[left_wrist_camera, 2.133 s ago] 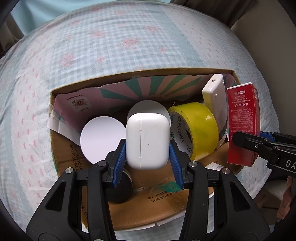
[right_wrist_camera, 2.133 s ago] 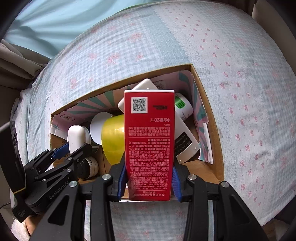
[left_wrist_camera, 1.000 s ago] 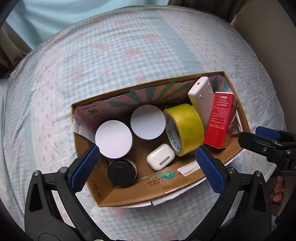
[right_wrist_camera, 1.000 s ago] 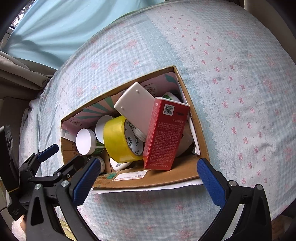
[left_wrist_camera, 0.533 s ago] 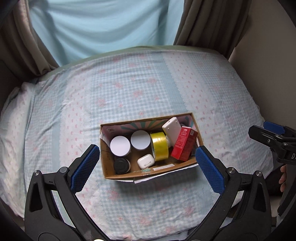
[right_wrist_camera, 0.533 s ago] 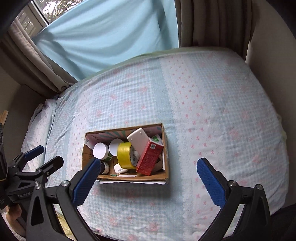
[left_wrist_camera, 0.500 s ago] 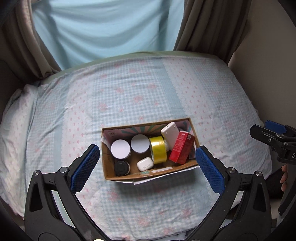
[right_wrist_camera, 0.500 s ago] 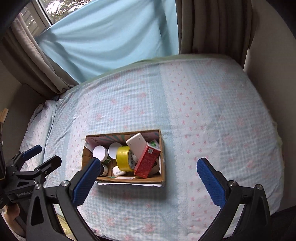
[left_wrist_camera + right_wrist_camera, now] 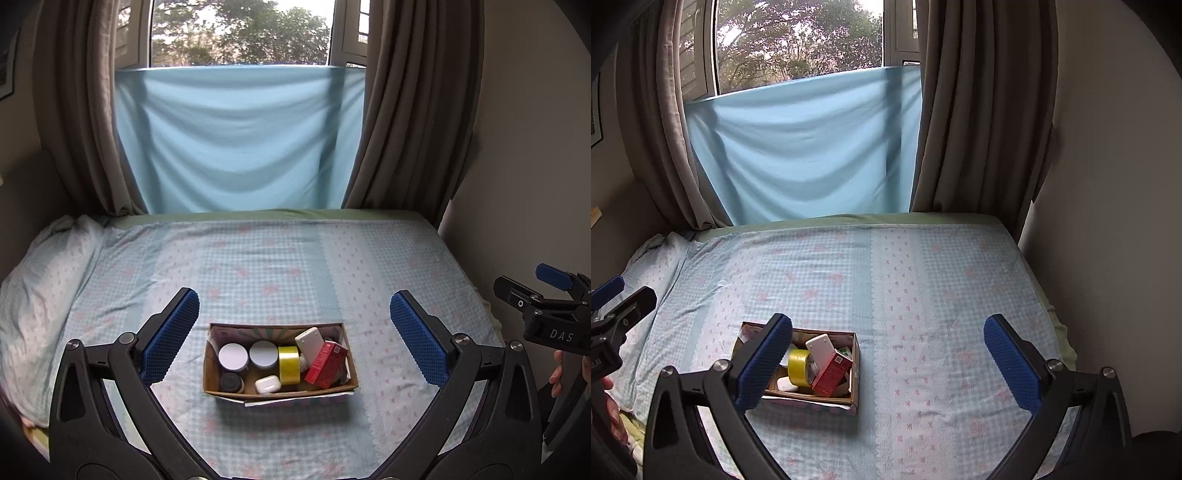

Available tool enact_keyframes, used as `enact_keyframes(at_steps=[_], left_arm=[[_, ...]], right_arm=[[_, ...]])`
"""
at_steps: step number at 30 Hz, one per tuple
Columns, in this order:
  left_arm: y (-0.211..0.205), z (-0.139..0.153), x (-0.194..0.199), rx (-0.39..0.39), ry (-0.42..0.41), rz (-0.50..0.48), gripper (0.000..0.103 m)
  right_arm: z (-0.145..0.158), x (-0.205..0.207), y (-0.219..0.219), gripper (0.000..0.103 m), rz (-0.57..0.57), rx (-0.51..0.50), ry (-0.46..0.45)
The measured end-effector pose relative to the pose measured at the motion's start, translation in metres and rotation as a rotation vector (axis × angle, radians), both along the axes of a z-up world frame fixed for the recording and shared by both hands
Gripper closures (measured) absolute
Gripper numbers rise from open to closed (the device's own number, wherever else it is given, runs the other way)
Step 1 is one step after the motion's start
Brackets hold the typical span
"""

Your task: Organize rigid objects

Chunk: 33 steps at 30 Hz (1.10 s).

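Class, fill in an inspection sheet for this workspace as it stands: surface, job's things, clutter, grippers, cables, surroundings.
Surface: bed sheet, checked light blue with pink print, rumpled at the left edge.
Job's things: cardboard box holding a red carton, yellow tape roll, white earbud case, white flat device, two white-lidded jars and a black-lidded jar.
Clutter: nothing seen.
Grippers: left gripper and right gripper, jaws wide open, empty, well back from the box.
Cables: nothing seen.
Surroundings: window, brown curtains, blue cloth.
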<state>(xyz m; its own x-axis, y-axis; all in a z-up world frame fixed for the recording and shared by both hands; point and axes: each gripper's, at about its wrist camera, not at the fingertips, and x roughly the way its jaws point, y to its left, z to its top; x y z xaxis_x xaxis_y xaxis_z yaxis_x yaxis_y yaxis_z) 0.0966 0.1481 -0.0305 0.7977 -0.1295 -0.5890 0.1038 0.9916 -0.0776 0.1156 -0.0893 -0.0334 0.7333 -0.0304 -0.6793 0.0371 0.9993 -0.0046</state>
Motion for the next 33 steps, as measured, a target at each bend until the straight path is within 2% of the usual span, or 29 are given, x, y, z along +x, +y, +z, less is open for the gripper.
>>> enact_keyframes(at_steps=[10, 33], left_arm=[[-0.017, -0.006, -0.012, 0.022, 0.000, -0.003, 0.000], [-0.021, -0.005, -0.010, 0.041, -0.017, 0.015, 0.000]], right_arm=[[0.002, -0.010, -0.016, 0.000, -0.020, -0.005, -0.026], [0.004, -0.004, -0.018, 0.000, -0.008, -0.013, -0.060]])
